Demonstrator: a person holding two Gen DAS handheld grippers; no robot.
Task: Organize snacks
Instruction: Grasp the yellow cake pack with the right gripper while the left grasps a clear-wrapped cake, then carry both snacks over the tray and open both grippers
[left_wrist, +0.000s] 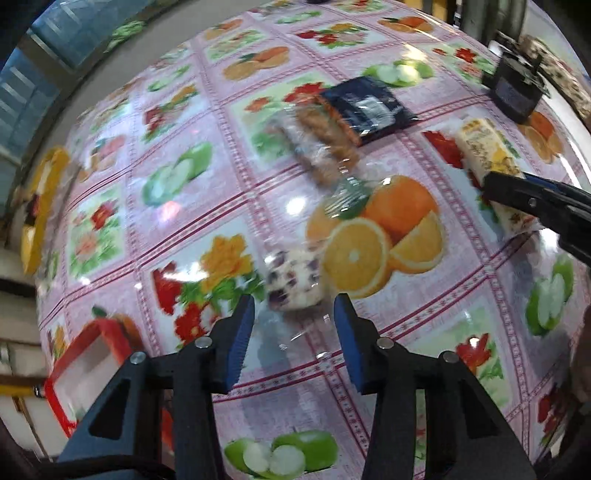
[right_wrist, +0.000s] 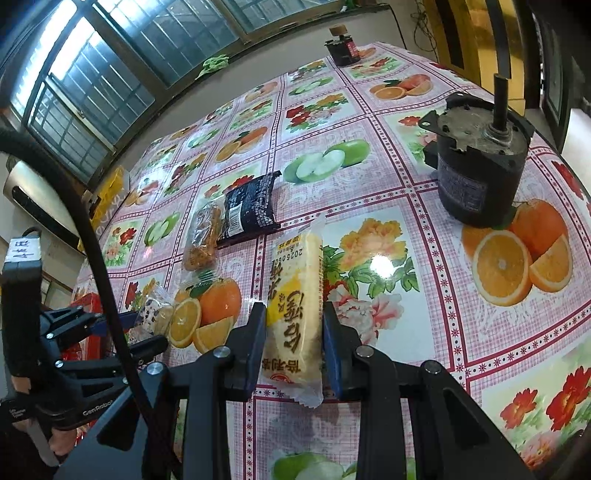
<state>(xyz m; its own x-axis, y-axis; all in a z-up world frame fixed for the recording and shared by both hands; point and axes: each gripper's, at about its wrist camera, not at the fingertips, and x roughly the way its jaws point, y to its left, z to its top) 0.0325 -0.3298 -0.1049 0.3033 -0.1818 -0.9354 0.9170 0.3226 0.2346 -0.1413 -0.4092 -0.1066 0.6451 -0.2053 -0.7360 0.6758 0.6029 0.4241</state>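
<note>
A small clear-wrapped white snack with dark bits (left_wrist: 295, 282) (right_wrist: 157, 314) lies on the fruit-print tablecloth (left_wrist: 406, 332). My left gripper (left_wrist: 295, 317) (right_wrist: 122, 325) points down at it. Its blue pads stand apart on either side of the wrapper's clear tail and do not visibly press on it. My right gripper (right_wrist: 294, 314) (left_wrist: 495, 184) is shut on a long yellow cake packet (right_wrist: 295, 295) (left_wrist: 484, 155) that rests on the cloth. Farther back lie a clear bag of brown biscuits (left_wrist: 321, 144) (right_wrist: 203, 236) and a dark blue packet (left_wrist: 369, 107) (right_wrist: 251, 206), side by side.
A red open box (left_wrist: 88, 362) (right_wrist: 88, 306) sits at the table's near left edge. A black motor (right_wrist: 476, 173) (left_wrist: 513, 92) stands to the right, a small dark jar (right_wrist: 343, 50) at the far end. A yellow crate (left_wrist: 40, 206) is off the left edge.
</note>
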